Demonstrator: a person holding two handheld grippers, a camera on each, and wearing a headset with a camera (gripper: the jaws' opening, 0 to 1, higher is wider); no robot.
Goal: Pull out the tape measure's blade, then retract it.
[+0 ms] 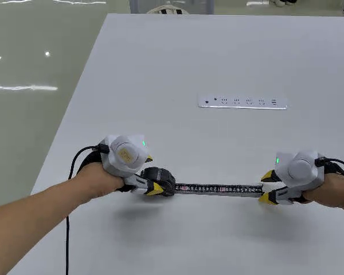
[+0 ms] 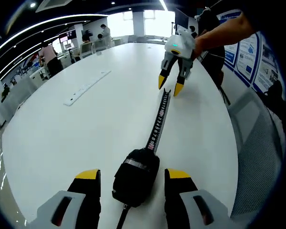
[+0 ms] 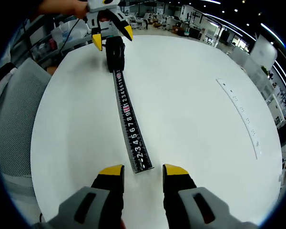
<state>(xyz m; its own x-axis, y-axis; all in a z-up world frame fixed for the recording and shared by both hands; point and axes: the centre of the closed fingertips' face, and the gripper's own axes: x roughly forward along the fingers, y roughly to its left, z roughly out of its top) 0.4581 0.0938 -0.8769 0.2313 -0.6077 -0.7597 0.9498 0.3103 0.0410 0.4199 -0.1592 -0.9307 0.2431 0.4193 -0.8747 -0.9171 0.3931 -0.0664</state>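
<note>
A person at a white table holds a two-jaw gripper in each hand, with a black tape measure lying on the tabletop between them. Its numbered blade is drawn well out and rests flat on the table, running in a straight line from the body towards the person's right. The left gripper has its yellow-tipped jaws spread on either side of the tape measure's body, with a sliver of table visible on each side, so it appears to straddle the body without pinching it. The right gripper also has its jaws spread; the free end of the blade lies just ahead of them, in line with the gap, ungripped. A white power strip sits farther back, well apart from the work. Judging by this layout, the pulling-out half of the task looks done, and the retracting is left to do. Whether a lock holds the blade out cannot be told.
</note>
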